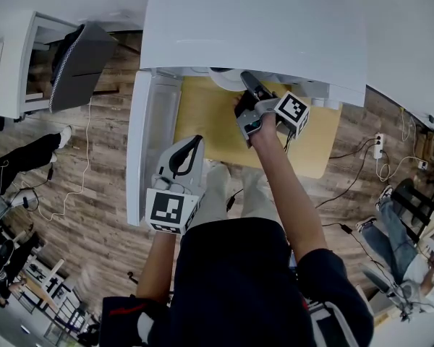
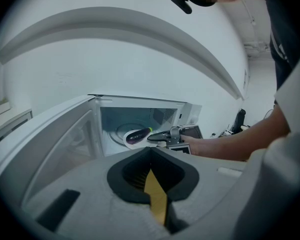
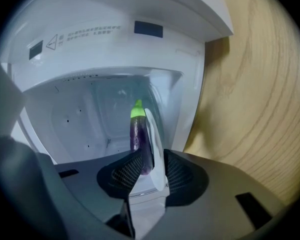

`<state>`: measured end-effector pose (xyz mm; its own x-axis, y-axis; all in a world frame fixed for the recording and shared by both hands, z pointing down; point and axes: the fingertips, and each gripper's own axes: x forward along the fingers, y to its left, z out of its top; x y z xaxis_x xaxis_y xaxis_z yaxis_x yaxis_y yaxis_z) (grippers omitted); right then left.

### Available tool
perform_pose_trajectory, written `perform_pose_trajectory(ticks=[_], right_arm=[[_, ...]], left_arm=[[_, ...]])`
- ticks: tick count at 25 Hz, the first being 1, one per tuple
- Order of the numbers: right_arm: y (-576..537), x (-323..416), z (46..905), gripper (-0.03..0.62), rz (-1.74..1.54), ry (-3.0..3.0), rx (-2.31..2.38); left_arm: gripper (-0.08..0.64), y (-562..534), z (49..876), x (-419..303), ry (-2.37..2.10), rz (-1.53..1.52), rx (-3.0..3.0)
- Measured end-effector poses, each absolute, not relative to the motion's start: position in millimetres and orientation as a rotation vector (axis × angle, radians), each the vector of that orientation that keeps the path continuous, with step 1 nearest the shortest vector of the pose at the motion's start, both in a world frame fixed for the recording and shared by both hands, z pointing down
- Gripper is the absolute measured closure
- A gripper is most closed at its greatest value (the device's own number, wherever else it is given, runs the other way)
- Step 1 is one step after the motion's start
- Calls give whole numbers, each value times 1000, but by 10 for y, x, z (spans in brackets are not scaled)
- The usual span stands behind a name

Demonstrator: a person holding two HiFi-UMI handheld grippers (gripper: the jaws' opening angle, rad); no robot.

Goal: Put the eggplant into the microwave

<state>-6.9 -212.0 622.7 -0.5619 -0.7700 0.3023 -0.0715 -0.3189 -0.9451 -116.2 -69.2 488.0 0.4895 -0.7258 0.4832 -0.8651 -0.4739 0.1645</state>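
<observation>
A white microwave (image 1: 253, 20) stands on a pale wooden table (image 1: 202, 121), seen from above. Its door (image 1: 148, 143) is swung wide open to the left. A person in dark clothes leans over it, one gripper in each hand.

The left gripper (image 1: 195, 143) rests just outside the open door, pointing towards the oven. In the left gripper view its fingers (image 2: 140, 156) are pressed together at the tips, with nothing between them.

The right gripper (image 1: 246, 79) reaches into the oven's mouth. In the right gripper view its two black pads (image 3: 127, 170) stand a little apart. The near rim of a white plate (image 3: 154, 139) and the blunt end of the eggplant (image 3: 138, 139) sit between them, and the right-hand pad stands clear of the plate.

The plate lies inside the microwave cavity. The small purple eggplant lies on it, its green stem pointing away from the gripper.
</observation>
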Motion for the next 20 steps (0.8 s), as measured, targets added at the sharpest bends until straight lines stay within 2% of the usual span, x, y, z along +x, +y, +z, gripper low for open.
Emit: perform_pose_trajectory(ticks=[2, 10, 20], right_arm=[[-2113, -76, 6230, 491, -1937, 1448, -1086], [-2064, -65, 6263, 420, -1953, 1451, -1086], [-1868, -150, 6230, 420, -1985, 1451, -1048]], left_arm=[[546, -682, 4887, -1150, -1316, 497, 2356], [546, -638, 4884, -1107, -1305, 503, 2366], [546, -597, 4860, -1073, -1309, 501, 2367]])
